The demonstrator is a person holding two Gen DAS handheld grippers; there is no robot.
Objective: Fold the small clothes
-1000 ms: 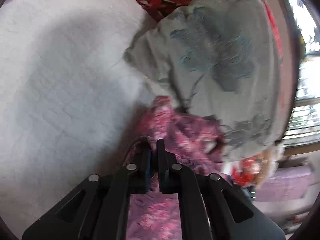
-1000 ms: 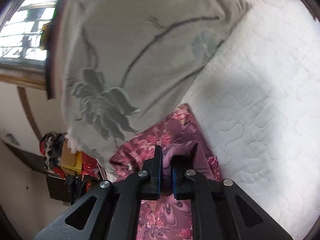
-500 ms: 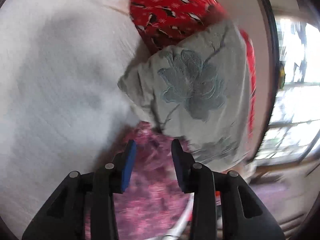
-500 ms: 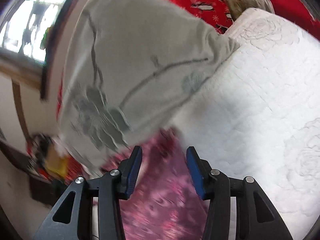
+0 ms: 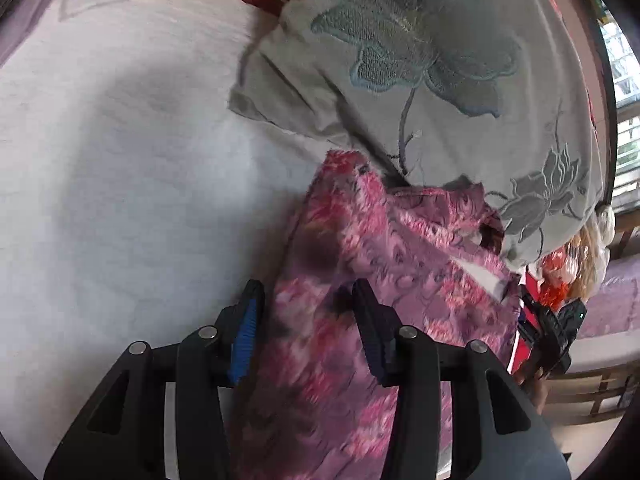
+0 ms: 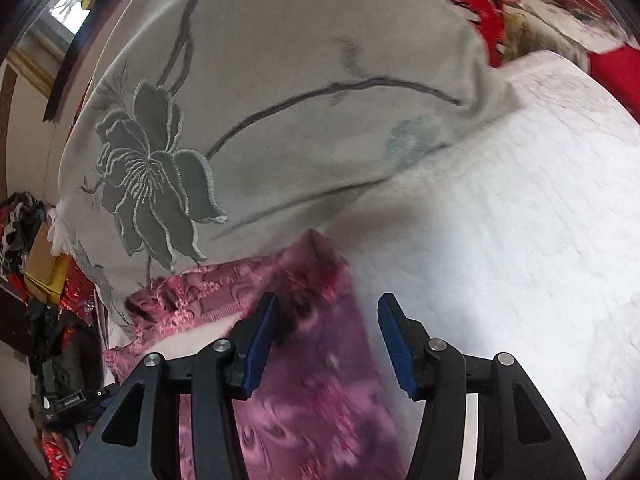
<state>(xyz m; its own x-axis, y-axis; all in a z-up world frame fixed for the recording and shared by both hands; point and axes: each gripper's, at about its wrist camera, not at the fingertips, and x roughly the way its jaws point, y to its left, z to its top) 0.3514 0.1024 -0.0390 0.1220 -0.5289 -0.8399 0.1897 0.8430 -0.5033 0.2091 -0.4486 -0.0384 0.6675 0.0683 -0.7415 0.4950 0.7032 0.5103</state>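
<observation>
On the white quilted bedspread [image 6: 500, 208], up against a big grey cushion [image 6: 280, 92] embroidered with flowers, lies the pink-and-purple garment [image 5: 360, 300], its far edge touching the cushion's lower side. It looks thin, light and wholly limp, so it should drape and bunch wherever it is lifted, and a single-point hold would likely let it sag and twist; the sensible places to take it are two corners or a hem line, one per tool, so that the cloth hangs flat between them. A stitched band [image 6: 208, 308] shows along one edge in the right wrist view, and that firmer seam seems the better grip. The fabric carries a swirling floral print in magenta, rose and mauve, rumpled near the cushion and smoother closer in. The left gripper [image 5: 304, 312] hangs over it with its fingers spread and nothing between them; the right gripper [image 6: 326, 320] is likewise parted and empty, above the garment's edge beside the bedspread
</observation>
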